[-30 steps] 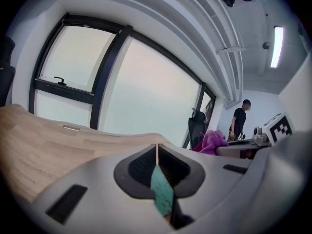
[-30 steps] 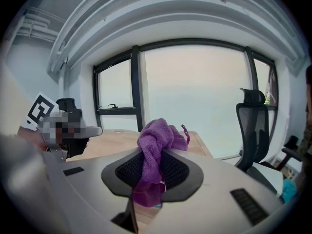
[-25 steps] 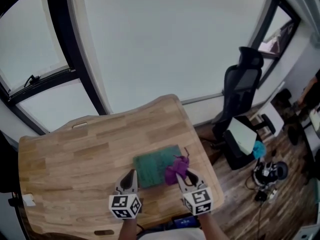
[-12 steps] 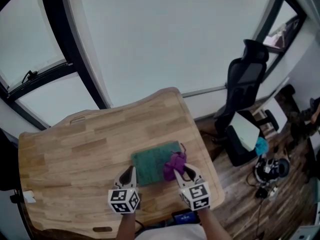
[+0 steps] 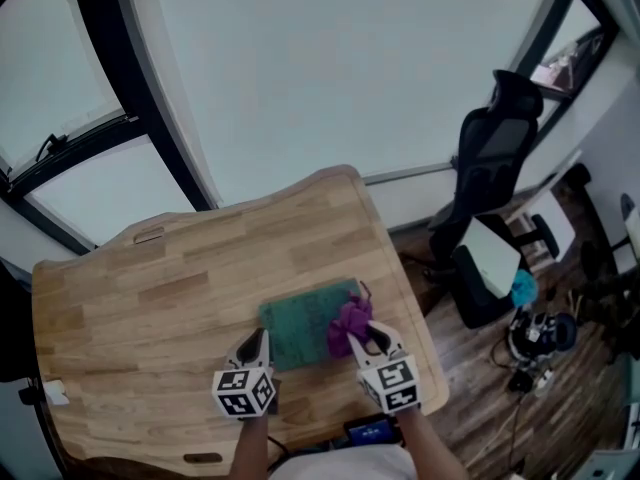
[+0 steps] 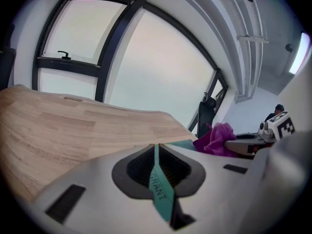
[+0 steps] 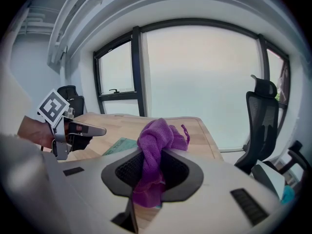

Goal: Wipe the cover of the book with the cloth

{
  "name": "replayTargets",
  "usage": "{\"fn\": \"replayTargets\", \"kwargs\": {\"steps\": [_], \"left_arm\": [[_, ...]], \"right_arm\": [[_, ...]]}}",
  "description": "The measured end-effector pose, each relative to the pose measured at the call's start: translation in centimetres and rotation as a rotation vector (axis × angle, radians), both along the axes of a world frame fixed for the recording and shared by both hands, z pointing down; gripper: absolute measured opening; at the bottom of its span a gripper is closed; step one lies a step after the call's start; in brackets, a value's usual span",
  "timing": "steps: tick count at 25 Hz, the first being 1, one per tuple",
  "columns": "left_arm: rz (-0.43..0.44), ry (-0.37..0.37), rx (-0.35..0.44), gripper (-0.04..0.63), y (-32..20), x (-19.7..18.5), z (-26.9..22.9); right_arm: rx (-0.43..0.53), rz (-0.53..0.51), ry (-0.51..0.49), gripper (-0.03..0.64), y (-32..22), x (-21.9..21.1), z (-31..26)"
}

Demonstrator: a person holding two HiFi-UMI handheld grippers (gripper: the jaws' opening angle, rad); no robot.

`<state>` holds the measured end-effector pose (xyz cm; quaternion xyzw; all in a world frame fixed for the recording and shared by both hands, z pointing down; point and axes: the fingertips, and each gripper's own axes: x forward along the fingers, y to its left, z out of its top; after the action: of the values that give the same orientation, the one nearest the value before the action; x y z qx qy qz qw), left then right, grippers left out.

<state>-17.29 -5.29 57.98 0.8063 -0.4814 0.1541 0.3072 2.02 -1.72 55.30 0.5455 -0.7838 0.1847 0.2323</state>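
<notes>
A green book (image 5: 295, 330) lies near the front right of the wooden table (image 5: 150, 288). My left gripper (image 5: 258, 338) is shut on the book's near left edge. In the left gripper view a thin green strip of the cover (image 6: 160, 186) sits pinched between the jaws, which have just eased a trifle with the cover still between them. My right gripper (image 5: 362, 334) is shut on a bunched purple cloth (image 5: 347, 325), which hangs over the book's right part. The cloth (image 7: 155, 139) fills the right jaws, with the left gripper (image 7: 97, 129) and the book (image 7: 119, 145) beyond them.
A black office chair (image 5: 490, 168) stands right of the table, with a white box (image 5: 492, 268) and small items (image 5: 540, 338) on the floor beside it. Large windows (image 5: 330, 78) rise behind the table. The table's right edge (image 5: 405, 288) runs close to the book.
Both grippers have sunk slightly toward the table, the left still on the book's edge and the right still holding the cloth. The book has stayed in place.
</notes>
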Motion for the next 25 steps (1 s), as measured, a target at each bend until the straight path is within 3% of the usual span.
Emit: {"fn": "replayTargets", "kwargs": {"steps": [12,18,25], "left_arm": [[-0.018,0.035,-0.106,0.073,-1.3,-0.2,3.1],[0.005,-0.024,-0.156,0.129,-1.5,0.1,4.8],[0.000,-0.014,-0.208,0.158,-1.8,0.2,6.1]], "right_arm": [[-0.068,-0.030,0.015,0.087,-1.7,-0.1,2.8],[-0.111,-0.049,0.059,0.087,-2.0,0.1,4.0],[-0.111,-0.043,0.088,0.087,-3.1,0.6,5.1]]}}
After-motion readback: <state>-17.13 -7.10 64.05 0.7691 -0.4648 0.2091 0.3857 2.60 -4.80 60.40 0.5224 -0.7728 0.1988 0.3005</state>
